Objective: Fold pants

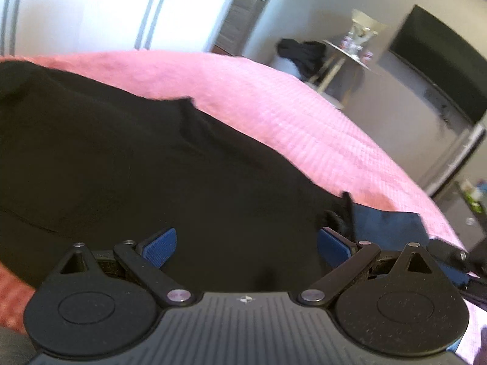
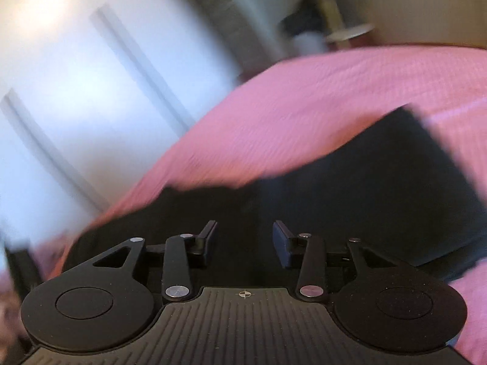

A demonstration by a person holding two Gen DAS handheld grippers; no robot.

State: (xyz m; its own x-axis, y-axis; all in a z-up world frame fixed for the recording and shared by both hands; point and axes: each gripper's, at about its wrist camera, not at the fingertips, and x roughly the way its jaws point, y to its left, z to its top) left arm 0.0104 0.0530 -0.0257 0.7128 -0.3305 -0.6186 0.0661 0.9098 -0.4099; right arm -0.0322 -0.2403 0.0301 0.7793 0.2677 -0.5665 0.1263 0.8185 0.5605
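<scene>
The left hand-held gripper (image 1: 246, 245) stands wide open over the black pants (image 1: 127, 164), its blue pads well apart with only cloth lying beneath them, nothing pinched. The right hand-held gripper (image 2: 245, 240) is partly open and also empty; dark fabric lies below the gap between its fingers, but the pads press on nothing.

The pants lie spread on the pink bed cover (image 1: 289, 115), and in the right wrist view the pants (image 2: 350, 188) show a fairly straight far edge, so a fold seems to be laid and both grippers free. By my reading the step in hand is the pause between folds: the next move calls for finding an edge or end of the cloth, closing on it with each gripper, and carrying it across evenly.

The left wrist view alone shows a strip of blue fabric (image 1: 386, 222) beside the right pad, plus a side table (image 1: 344, 51) and a dark screen (image 1: 438, 57) beyond the bed. The right wrist view is blurred and tilted, yet shows the pants' squared corner.
</scene>
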